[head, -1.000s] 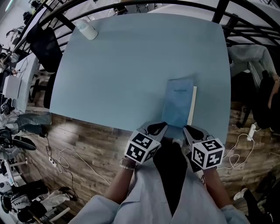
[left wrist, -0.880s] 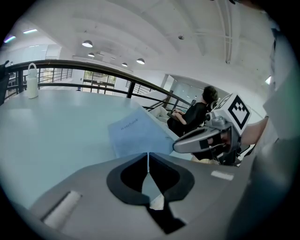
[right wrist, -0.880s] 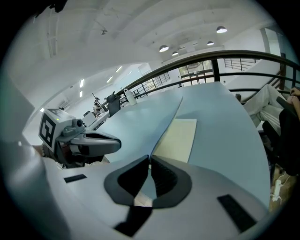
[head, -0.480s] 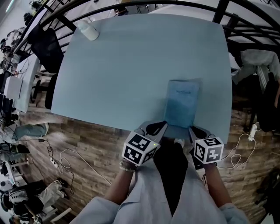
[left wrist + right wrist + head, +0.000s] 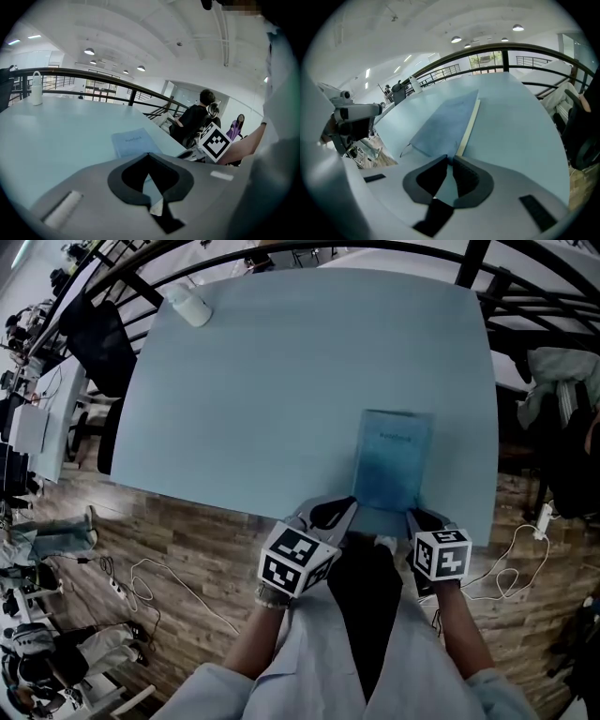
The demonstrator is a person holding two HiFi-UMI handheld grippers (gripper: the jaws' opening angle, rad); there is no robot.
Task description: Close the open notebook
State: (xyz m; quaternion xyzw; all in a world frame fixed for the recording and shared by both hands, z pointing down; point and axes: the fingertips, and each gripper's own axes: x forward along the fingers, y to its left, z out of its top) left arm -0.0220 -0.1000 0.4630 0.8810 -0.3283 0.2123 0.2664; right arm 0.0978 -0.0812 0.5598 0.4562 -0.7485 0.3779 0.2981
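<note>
Closing step looks done: blue notebook (image 5: 392, 470) lies shut at 5 o'clock on the tabletop (image 5: 281, 381), left hand-held gripper (image 5: 347, 512) pressed together and empty, right hand-held gripper (image 5: 413, 518) opening with nothing pinched; next, probably just back both off.

Left gripper (image 5: 349, 508): pointed away from the body and downward, jaws shut, tips touching. Right gripper (image 5: 413, 517): just to its right, tilted down more steeply, jaws opening, with a narrow empty gap between the tips. Left forearm (image 5: 259, 634) and right forearm (image 5: 461, 634) reach forward, roughly parallel, with the marker cubes facing up.
</note>
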